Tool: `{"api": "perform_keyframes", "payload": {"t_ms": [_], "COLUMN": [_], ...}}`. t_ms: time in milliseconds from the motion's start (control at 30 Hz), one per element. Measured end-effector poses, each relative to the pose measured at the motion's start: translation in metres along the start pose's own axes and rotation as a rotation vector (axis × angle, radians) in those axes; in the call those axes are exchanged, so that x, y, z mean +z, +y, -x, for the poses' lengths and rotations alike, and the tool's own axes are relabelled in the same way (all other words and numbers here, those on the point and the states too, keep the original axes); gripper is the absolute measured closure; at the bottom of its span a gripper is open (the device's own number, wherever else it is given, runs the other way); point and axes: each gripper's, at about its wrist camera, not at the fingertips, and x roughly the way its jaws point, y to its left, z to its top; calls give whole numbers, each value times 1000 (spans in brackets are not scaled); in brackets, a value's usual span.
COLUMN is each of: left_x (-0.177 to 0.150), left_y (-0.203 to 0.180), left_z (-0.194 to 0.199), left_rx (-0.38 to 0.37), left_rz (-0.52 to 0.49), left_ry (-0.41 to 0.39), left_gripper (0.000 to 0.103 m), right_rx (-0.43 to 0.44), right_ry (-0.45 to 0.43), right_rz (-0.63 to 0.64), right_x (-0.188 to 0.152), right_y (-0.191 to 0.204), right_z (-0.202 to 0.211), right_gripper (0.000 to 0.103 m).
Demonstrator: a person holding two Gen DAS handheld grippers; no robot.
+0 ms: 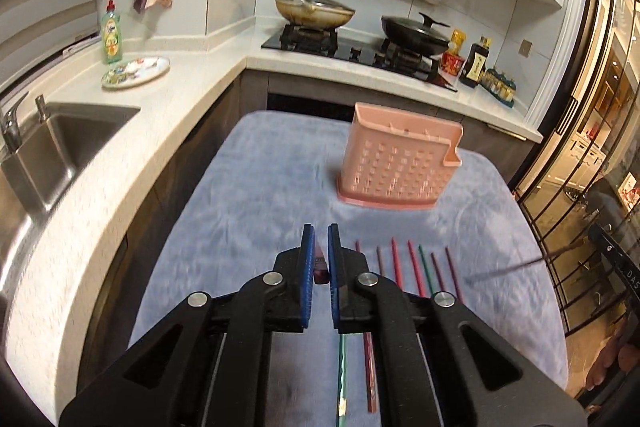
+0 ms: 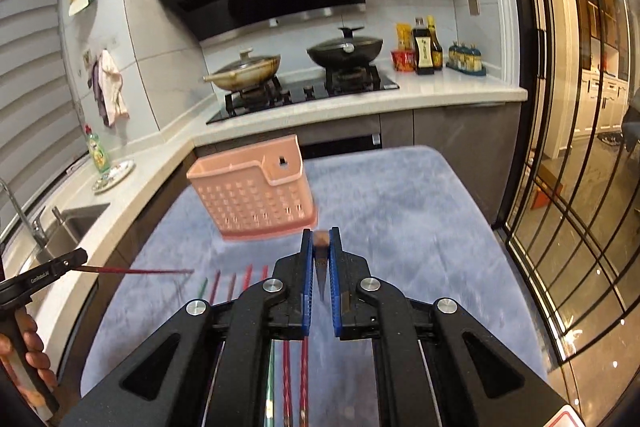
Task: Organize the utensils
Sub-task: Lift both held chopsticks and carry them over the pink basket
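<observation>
A pink perforated utensil holder (image 1: 398,163) stands on the blue-grey mat (image 1: 260,179); it also shows in the right wrist view (image 2: 256,199). Several red, maroon and green chopsticks (image 1: 416,267) lie in a row on the mat in front of it, also in the right wrist view (image 2: 232,283). My left gripper (image 1: 321,239) is shut on a dark red chopstick (image 1: 320,265), which shows sticking out sideways in the right wrist view (image 2: 132,271). My right gripper (image 2: 321,241) is shut on a brownish chopstick (image 2: 321,267), held just right of the holder; it shows blurred in the left wrist view (image 1: 520,267).
A white counter (image 1: 80,187) with a steel sink (image 1: 52,151) runs along the left. A stove with two lidded pans (image 1: 316,11) is behind the mat. Sauce bottles (image 1: 476,63) stand at the back right. A glass partition (image 2: 580,187) is on the right.
</observation>
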Motion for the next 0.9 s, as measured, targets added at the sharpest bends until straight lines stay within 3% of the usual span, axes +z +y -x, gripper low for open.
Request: {"api": "perform_keyframes", "payload": {"t_ms": [567,733,900], "left_x": [149,193,225], "left_y": [-39,-54,-64], "left_z": [22,23,4], "left_rx": [-84,-98,-101], "left_rz": [-3,9,10], "left_ry": [-241,-339,-379], "left_gripper": [97,97,97], "right_rx": [149,180,186], "right_ry": [-203,-227,-217], "right_rz": [-50,-68,-64], "right_x": [135,168,187], "right_y": [40,55,69], "right_z": [-27,-48,-80], "right_gripper": [96,96,96]}}
